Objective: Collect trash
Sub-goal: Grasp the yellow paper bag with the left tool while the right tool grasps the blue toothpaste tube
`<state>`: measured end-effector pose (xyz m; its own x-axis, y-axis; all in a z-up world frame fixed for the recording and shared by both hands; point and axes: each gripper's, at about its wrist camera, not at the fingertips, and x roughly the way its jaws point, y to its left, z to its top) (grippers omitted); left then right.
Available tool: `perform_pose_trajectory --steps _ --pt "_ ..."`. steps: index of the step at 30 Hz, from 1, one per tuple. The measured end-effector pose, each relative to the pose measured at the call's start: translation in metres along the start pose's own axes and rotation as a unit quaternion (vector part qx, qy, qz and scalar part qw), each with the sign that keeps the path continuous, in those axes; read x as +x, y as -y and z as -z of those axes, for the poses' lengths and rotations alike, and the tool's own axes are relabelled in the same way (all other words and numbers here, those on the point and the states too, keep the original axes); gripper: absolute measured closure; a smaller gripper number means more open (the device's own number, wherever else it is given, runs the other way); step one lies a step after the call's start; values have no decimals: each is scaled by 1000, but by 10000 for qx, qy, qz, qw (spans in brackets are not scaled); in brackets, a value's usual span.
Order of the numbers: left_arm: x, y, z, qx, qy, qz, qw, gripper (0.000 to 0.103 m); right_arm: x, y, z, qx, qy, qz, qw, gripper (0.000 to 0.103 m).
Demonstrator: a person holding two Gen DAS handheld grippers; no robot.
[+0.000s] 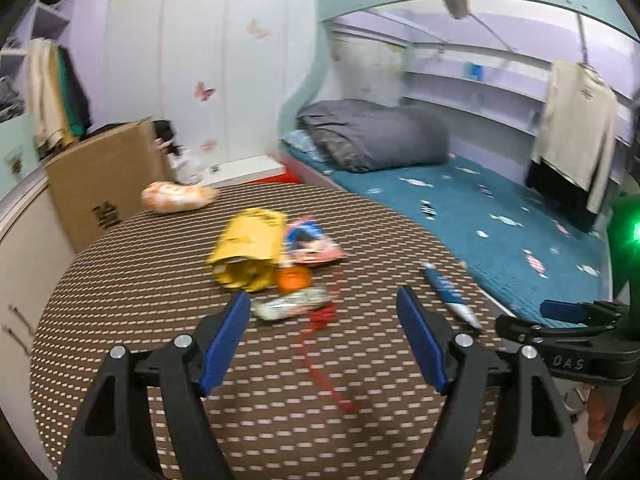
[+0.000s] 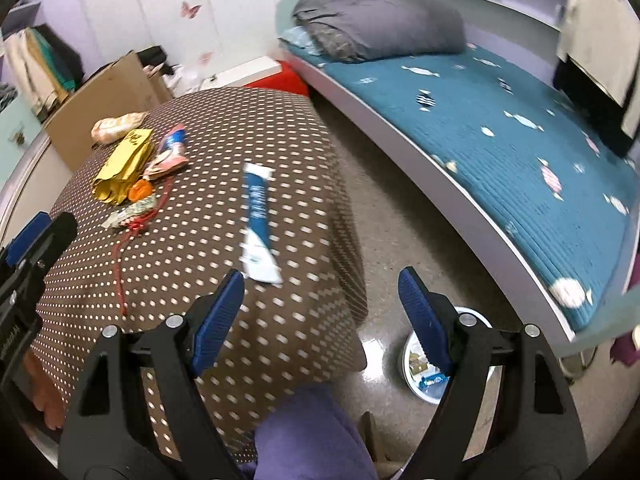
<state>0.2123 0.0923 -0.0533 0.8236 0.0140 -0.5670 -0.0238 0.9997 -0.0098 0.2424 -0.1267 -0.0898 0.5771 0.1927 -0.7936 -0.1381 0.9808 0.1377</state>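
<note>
Trash sits clustered on worktop [image 1: 120, 280]; both tongs wide, empty. Right tongs [image 2: 320, 292] line up on tube [image 2: 258, 224]; bin [image 2: 416, 364] on floor below for drops.

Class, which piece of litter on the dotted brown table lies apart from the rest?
The blue and white tube, alone near the table's bed-side edge; the yellow bag and other wrappers cluster together.

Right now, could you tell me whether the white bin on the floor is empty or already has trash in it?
Not empty. The right wrist view shows a few wrappers lying at the bottom of the bin, partly hidden behind the right tool.
</note>
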Motion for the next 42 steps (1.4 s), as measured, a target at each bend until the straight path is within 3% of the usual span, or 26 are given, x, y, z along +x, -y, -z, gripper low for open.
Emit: perform_pose_trajectory --steps 8,10,12,16,20,25,36,37,39,42 --pt "6 -47 2 -274 -133 -392 9988 27 22 -25 -20 -249 -64 4 9997 25" --pt "9 -57 2 -349 -185 -456 9982 27 29 -29 -23 -285 -115 27 9995 30" --pt "10 -63 4 -401 -234 -489 9977 26 38 -34 -25 -351 -128 132 9992 44" --pt "14 -72 4 -460 -302 -528 9971 23 53 -42 -27 -528 -89 351 9979 60" --pt "21 -77 1 -499 -391 -426 9971 16 57 -46 -33 -608 -69 315 9976 89" --pt "43 -76 -16 -451 -600 96 9971 13 59 -47 -44 -562 -73 262 9980 90" --pt "142 -69 -44 -425 -1645 277 9851 12 58 -46 -76 -470 119 147 9987 90" --pt "148 -69 -43 -422 -1690 223 9845 13 59 -45 -76 -457 114 153 9988 90" --pt "151 -70 -42 -432 -1657 108 9852 40 60 -44 -76 -435 102 160 9989 90" --pt "144 -72 -41 -394 -1525 194 9873 50 60 -40 -73 -409 120 288 9987 91"
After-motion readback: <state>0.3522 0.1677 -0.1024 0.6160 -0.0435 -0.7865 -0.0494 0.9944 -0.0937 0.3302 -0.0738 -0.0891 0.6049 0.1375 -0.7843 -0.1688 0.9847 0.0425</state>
